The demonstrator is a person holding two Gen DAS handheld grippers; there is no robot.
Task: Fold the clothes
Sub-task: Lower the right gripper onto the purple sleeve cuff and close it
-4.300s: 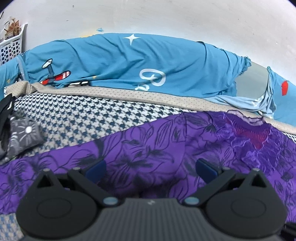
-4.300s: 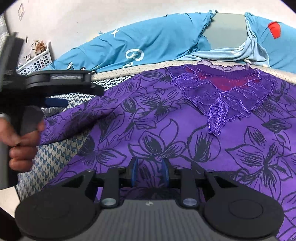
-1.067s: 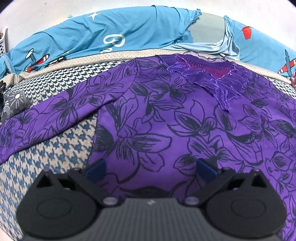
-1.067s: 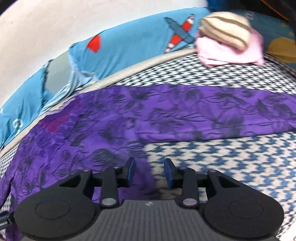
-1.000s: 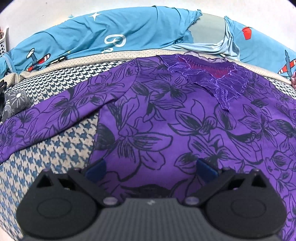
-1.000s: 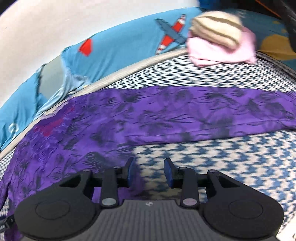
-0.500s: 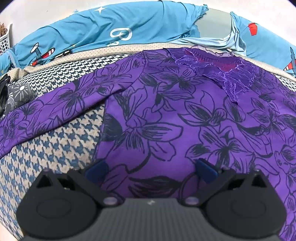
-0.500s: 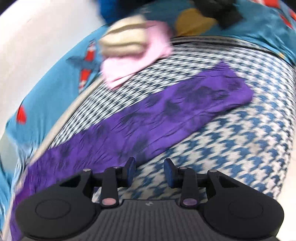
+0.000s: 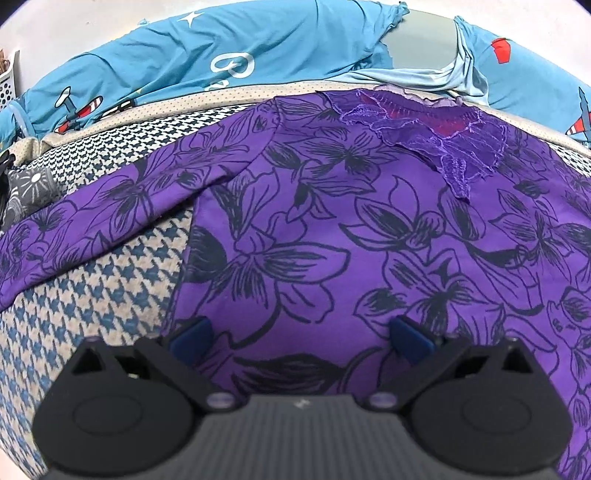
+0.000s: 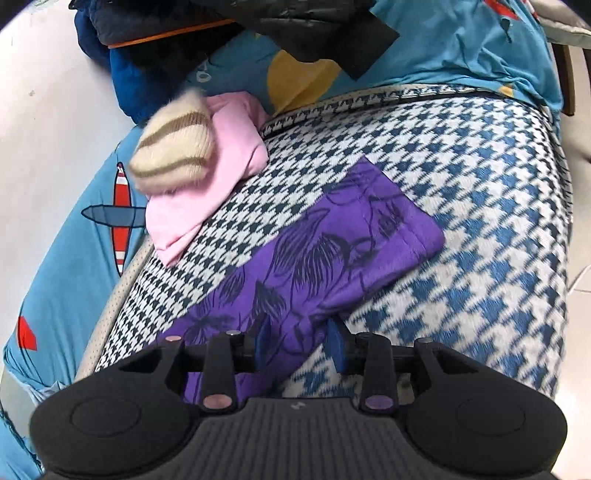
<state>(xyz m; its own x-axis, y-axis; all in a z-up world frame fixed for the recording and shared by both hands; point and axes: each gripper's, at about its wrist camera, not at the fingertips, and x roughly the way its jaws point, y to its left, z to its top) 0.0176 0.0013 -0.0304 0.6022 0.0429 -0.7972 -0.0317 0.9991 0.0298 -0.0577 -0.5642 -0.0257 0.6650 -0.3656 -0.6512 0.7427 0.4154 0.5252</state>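
Hiding from you: the purple floral garment [image 9: 332,229] runs off the right edge of the left view, and its hem sits under your left hand-held gripper [image 9: 299,338]; one sleeve trails off at the left.
Hard to read: the dark heap [image 10: 207,33] at the top of the right view is cropped and blurred.
Garment: spread flat on the houndstooth cover [image 9: 103,288], lace neckline [image 9: 439,136] far from you.
Sleeve end [image 10: 369,229]: lies flat on the cover, cuff squared off.
Left hand-held gripper, state: jaws wide apart over the cloth, gripping nothing.
Right hand-held gripper [image 10: 299,347]: jaws partly apart, straddling the sleeve's lower edge, pads not pressing.
Around you: striped fuzzy roll [image 10: 173,140] on folded pink cloth [image 10: 218,173], just beside the sleeve; blue aeroplane-print sheet [image 9: 229,48] behind.
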